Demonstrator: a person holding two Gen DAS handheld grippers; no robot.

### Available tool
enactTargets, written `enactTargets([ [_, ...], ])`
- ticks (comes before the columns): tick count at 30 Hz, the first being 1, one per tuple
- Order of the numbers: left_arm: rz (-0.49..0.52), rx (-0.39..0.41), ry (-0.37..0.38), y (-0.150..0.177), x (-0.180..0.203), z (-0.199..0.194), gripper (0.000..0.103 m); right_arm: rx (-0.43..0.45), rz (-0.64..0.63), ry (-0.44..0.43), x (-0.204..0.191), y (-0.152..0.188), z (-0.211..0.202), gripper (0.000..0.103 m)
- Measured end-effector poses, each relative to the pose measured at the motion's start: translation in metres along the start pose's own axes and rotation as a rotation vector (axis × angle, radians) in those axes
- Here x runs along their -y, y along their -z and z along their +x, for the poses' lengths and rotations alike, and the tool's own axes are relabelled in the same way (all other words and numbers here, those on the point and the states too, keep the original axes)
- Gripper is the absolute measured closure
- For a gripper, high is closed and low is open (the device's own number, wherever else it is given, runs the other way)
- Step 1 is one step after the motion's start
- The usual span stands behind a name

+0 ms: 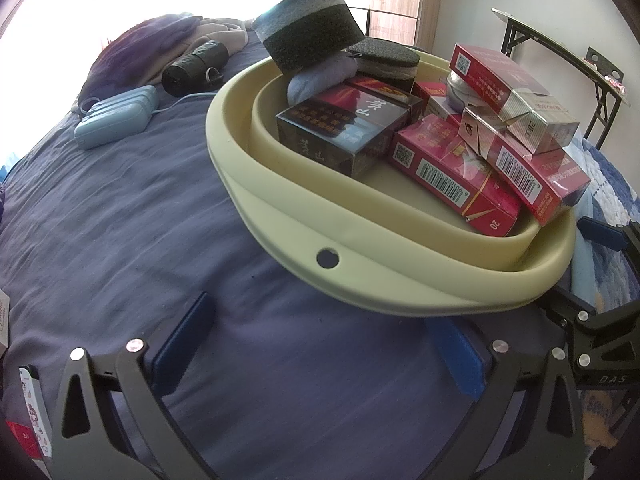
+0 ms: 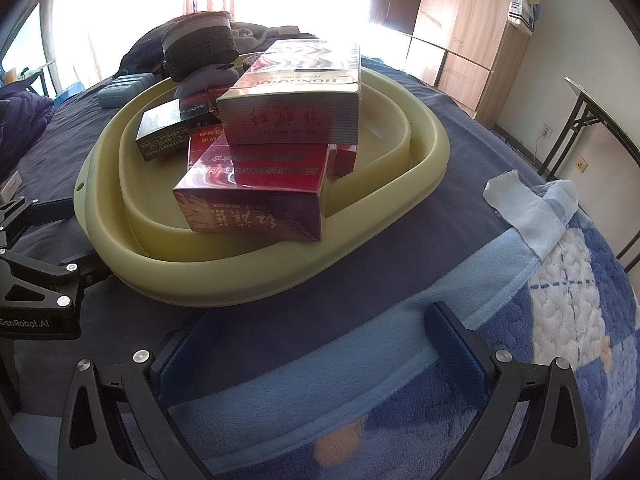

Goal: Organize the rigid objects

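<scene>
A pale green oval basin (image 1: 280,208) sits on the bed's navy sheet (image 1: 120,232), its long axis running from the left gripper (image 1: 320,344) toward the wardrobe (image 2: 460,40). Cigarette packs (image 1: 452,176) lie piled flat inside the basin, with dark sponges (image 1: 308,28) at its far end. Both grippers' fingers are spread, holding nothing. Only the left view shows the blue power bank (image 1: 116,120) beyond the basin; only the right gripper (image 2: 320,356) view shows the white cloth (image 2: 524,208) beside it.

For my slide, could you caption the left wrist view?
Open left gripper facing a pale green basin of cigarette packs on a bed.
</scene>
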State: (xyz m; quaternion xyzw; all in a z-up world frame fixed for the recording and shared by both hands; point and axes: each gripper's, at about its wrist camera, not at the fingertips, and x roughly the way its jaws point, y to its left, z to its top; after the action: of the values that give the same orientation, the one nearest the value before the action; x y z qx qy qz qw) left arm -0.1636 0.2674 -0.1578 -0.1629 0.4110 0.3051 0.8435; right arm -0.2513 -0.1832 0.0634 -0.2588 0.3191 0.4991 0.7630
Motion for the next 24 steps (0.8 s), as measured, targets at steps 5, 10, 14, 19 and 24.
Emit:
enactTargets([
  [5,0.0,0.0,0.0,0.0,0.0,0.0,0.0,0.0,0.0,0.0,-0.0009,-0.0002,0.0002,0.0],
  [10,0.0,0.0,0.0,0.0,-0.0001,0.0,0.0,0.0,0.0,0.0,-0.0003,-0.0001,0.0001,0.0],
  [14,0.0,0.0,0.0,0.0002,0.0004,-0.0002,0.0,0.0,0.0,0.0,-0.0008,-0.0001,0.0001,0.0],
  [19,0.0,0.0,0.0,0.0,-0.0001,0.0,0.0,0.0,0.0,0.0,-0.0017,-0.0003,0.0003,0.0],
  [24,0.0,0.0,0.0,0.0,0.0001,-0.0001,0.0,0.0,0.0,0.0,-0.0012,-0.0002,0.0002,0.0],
])
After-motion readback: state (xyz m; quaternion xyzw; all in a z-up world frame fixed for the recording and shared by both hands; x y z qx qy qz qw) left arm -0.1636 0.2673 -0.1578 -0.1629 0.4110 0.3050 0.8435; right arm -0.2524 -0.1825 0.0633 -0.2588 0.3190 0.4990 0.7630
